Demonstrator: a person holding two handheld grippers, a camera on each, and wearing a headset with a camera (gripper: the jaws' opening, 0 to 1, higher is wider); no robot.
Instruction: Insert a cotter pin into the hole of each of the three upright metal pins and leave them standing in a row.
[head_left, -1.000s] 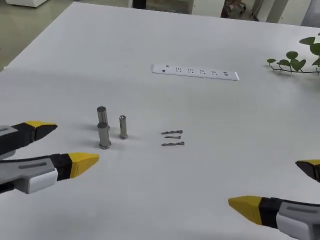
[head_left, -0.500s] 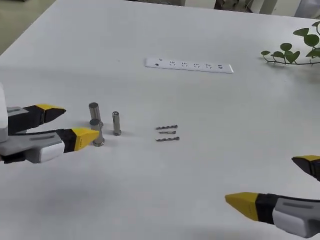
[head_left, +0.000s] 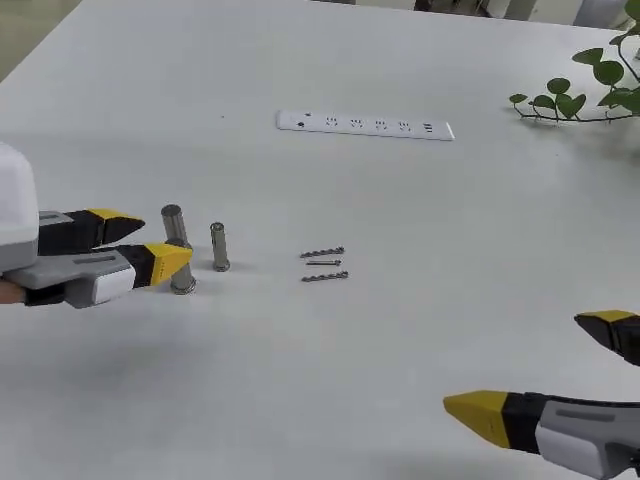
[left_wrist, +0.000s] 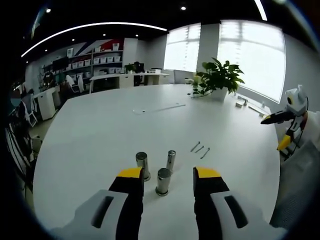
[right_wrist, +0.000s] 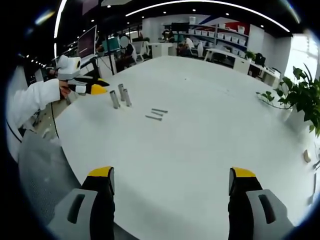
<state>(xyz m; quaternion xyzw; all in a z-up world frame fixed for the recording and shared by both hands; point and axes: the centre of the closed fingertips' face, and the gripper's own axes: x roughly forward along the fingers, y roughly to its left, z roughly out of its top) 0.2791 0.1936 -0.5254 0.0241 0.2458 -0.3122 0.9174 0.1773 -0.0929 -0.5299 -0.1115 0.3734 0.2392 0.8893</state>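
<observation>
Left claw (head_left: 160, 242) comes in level from the left edge of the surface (head_left: 400, 340), jaws parted and holding nothing. In the left gripper view the front metal pin (left_wrist: 163, 181) stands upright between the two yellow tips, with a gap on each side; in the head view the nearer jaw hides its upper part. The other two pins (head_left: 218, 247) stand upright just behind it, close together, one partly covered by the claw. Three cotter pins (head_left: 323, 263) lie loose side by side, a little toward the right edge from the pins. Right claw (head_left: 515, 362) hangs wide open and empty near the front right corner, well apart from everything, its body cut off at the view's edge. Holes in the pins are too small to make out
</observation>
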